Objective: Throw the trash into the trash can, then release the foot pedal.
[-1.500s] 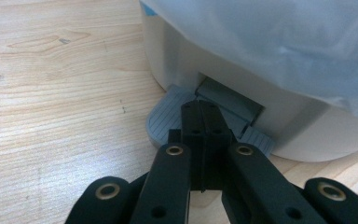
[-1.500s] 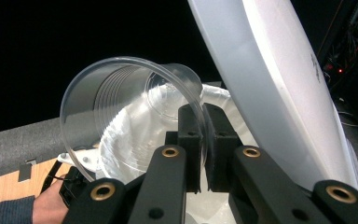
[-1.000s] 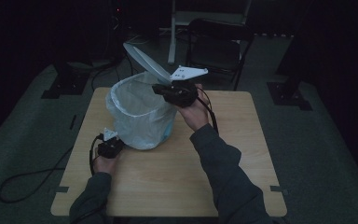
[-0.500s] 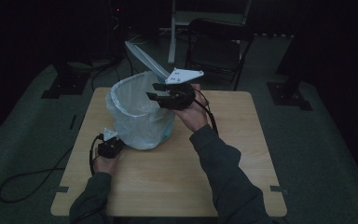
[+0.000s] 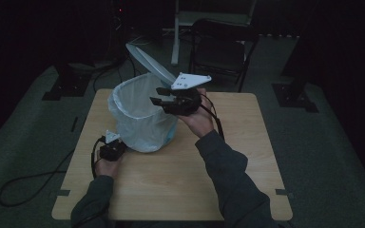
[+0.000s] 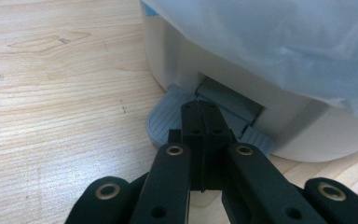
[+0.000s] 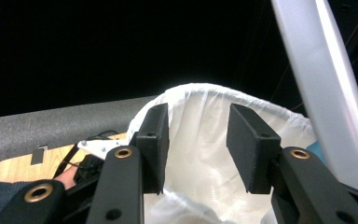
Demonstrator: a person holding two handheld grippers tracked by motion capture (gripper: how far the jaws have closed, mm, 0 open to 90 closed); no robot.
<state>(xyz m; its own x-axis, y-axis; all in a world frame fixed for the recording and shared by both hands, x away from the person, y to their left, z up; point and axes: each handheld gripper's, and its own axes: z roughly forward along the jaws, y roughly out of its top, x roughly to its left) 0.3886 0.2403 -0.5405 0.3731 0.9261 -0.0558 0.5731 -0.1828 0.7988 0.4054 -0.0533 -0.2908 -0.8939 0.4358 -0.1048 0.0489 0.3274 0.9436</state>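
Observation:
A white pedal bin lined with a pale plastic bag stands on the wooden table, its lid raised. My left gripper sits low at the bin's near left side, jaws shut and pressing on the grey foot pedal. My right gripper hovers over the bin's rim on the right, jaws open and empty, pointing into the bag's opening. The lid rises at the right of the right gripper view.
A dark chair stands behind the table. Stand bases sit on the floor at both sides. A cable trails off the table's left edge. The table's right half is bare wood.
My right gripper has shifted slightly left over the bin's opening. The left gripper and the raised lid hold their places.

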